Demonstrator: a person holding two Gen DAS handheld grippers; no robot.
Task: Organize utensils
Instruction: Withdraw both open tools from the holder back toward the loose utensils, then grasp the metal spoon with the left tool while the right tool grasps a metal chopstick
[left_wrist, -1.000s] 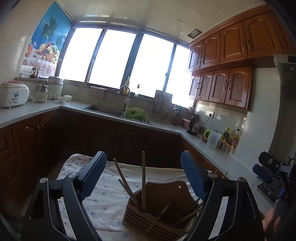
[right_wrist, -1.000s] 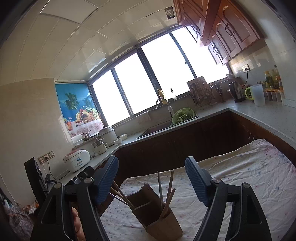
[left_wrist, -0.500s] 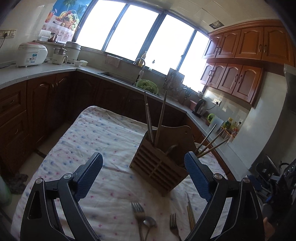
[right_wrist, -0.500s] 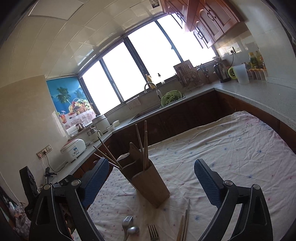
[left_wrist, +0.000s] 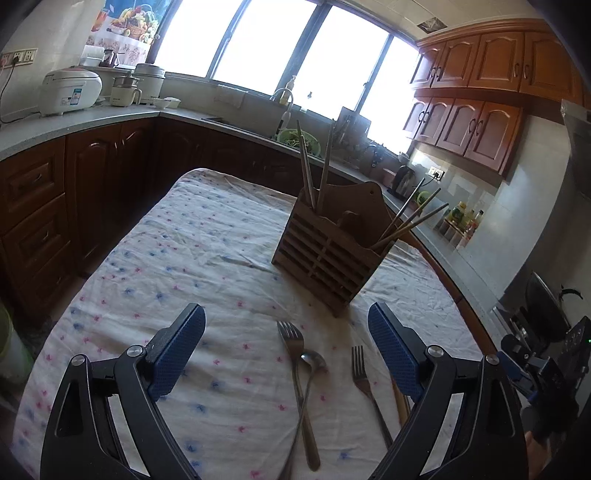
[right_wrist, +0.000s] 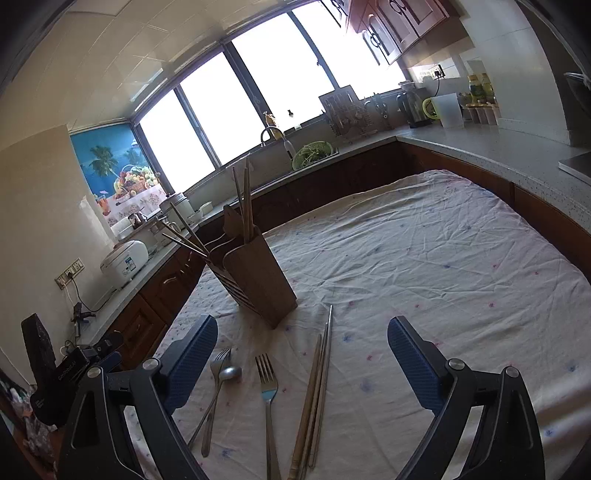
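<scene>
Kitchen: floral tablecloth (left_wrist: 192, 258) on table, counters around. Wooden holder (left_wrist: 328, 254) at 12 o'clock; forks, spoon (left_wrist: 308, 387), chopsticks (right_wrist: 314, 391) near. Left gripper (left_wrist: 286, 354), right gripper (right_wrist: 303, 363) spread, empty.

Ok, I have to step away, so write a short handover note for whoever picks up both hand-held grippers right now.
Left hand-held gripper: open, empty, above the cloth-covered table.
Right hand-held gripper: open, empty, above the same table.
Wooden holder stands upright mid-table; some chopsticks already stand in two of its compartments.
Loose on the cloth in front of it: a fork crossed with a spoon, a second fork, and a few chopsticks lying together.
Done: part of the chopsticks are stowed.
Left: pick up the loose pieces and put them in the holder.
</scene>
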